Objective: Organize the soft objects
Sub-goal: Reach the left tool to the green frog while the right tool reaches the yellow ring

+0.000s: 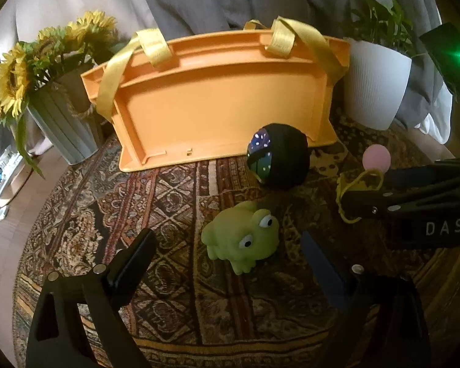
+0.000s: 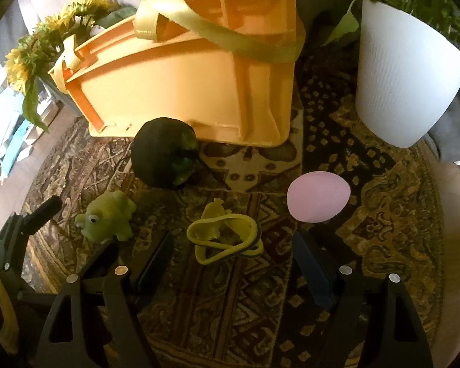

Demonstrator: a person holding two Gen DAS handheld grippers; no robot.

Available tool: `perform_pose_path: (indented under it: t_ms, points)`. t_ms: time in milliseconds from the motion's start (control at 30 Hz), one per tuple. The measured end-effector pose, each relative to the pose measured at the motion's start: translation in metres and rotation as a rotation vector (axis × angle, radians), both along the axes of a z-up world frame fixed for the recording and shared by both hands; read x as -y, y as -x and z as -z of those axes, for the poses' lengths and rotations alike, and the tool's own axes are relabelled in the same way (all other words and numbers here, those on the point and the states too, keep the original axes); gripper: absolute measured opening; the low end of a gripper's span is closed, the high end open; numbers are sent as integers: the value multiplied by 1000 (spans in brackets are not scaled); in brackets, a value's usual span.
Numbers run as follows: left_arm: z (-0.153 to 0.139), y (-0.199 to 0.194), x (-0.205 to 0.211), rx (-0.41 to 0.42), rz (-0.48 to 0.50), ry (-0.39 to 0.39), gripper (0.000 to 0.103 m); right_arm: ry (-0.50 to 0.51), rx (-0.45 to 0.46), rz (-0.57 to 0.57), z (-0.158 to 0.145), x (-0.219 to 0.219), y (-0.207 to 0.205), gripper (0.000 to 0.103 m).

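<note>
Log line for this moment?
left gripper: open over frog | right gripper: open over yellow toy | bin: no toys inside visible

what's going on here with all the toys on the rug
A person holds a gripper in each hand over a patterned rug. The open left gripper frames a green frog toy; the open right gripper frames a yellow stretchy toy. Nothing is held. A dark ball, pink ball and orange basket sit nearby.

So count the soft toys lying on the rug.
4: green frog, dark ball by the orange basket, yellow stretchy toy, pink ball. Others may be hidden.
</note>
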State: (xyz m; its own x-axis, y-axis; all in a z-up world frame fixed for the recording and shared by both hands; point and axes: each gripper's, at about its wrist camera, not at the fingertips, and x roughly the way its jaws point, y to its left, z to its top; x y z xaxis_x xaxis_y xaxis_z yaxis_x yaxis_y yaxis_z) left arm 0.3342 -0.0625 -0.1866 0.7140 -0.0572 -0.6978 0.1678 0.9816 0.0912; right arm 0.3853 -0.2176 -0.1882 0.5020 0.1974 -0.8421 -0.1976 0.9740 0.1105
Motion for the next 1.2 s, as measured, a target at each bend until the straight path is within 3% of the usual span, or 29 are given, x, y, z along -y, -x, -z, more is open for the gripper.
perform_pose_path:
  t_ms: [367, 467, 733, 1200]
  points:
    - [7, -11, -1, -44, 25, 20, 89, -9, -17, -5, 9, -1, -3, 78]
    - [9, -15, 1, -54, 40, 11, 85, -12, -22, -4, 11, -1, -5, 72]
    - [12, -21, 4, -78, 46, 16, 55, -17, -7, -27, 10, -6, -4, 53]
    - [-3, -10, 0, -79, -9, 54, 55, -18, 43, -40, -6, -3, 6, 53]
